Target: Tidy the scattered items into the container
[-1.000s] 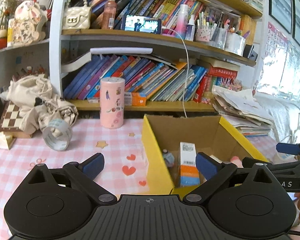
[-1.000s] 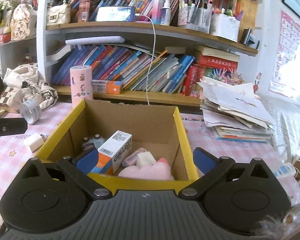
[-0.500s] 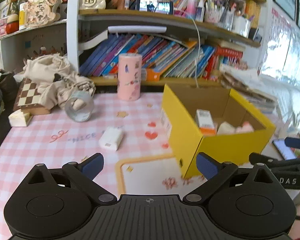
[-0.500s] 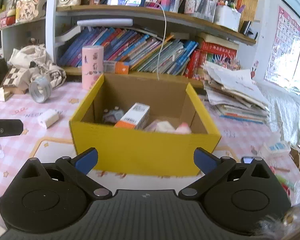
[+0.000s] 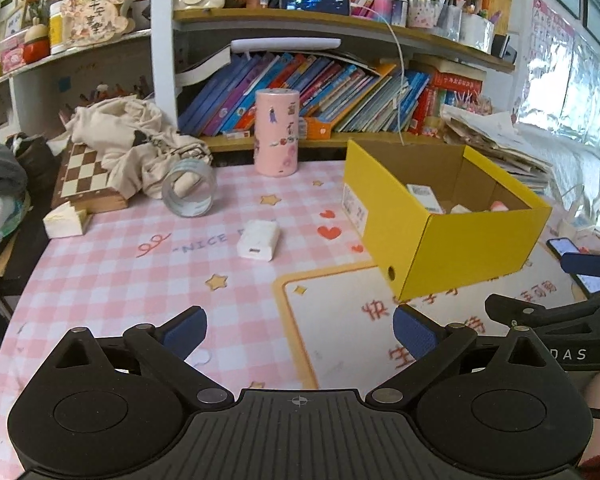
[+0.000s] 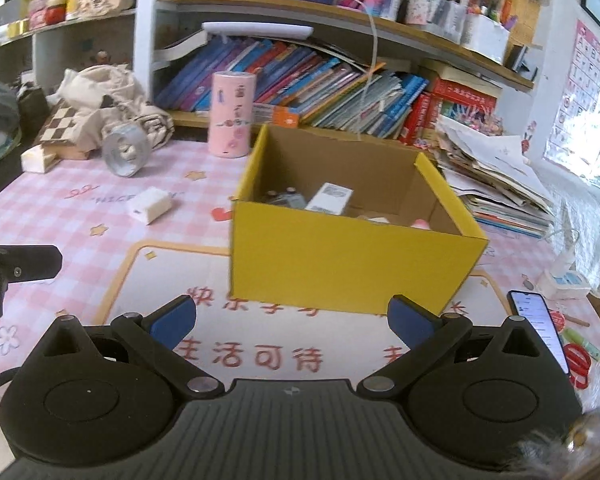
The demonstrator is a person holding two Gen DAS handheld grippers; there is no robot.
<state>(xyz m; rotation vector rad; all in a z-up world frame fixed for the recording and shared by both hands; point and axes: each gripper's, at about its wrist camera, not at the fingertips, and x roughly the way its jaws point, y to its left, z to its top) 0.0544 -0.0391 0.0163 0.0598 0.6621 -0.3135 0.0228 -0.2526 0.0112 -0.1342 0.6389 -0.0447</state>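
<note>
On the pink checked tablecloth (image 5: 112, 280), far of both tools, stands the yellow cardboard box (image 5: 472, 240), open-topped, already holding a white carton with an orange end (image 6: 329, 197), a pink soft item (image 6: 422, 223) and some small dark pieces too indistinct to name. Change noted: a second ago both grippers sat at the box rim looking down into it; they have since pulled back toward the near edge, so the box now shows whole and well apart from either. Left gripper (image 5: 298, 334): released, jaws spread wide, nothing between them. Right gripper (image 6: 291, 322): likewise released and empty. Items outstanding on the cloth, left of the box: a small white rectangular charger block (image 5: 258, 239) lying flat, a clear tape roll (image 5: 189, 187) on its side further back, a white wedge-shaped block (image 5: 66, 221) at the far left. Judgement: one deposit looks complete and the retreat clears the way for another pick; the charger block, nearest the left gripper, seems the likely candidate.
</note>
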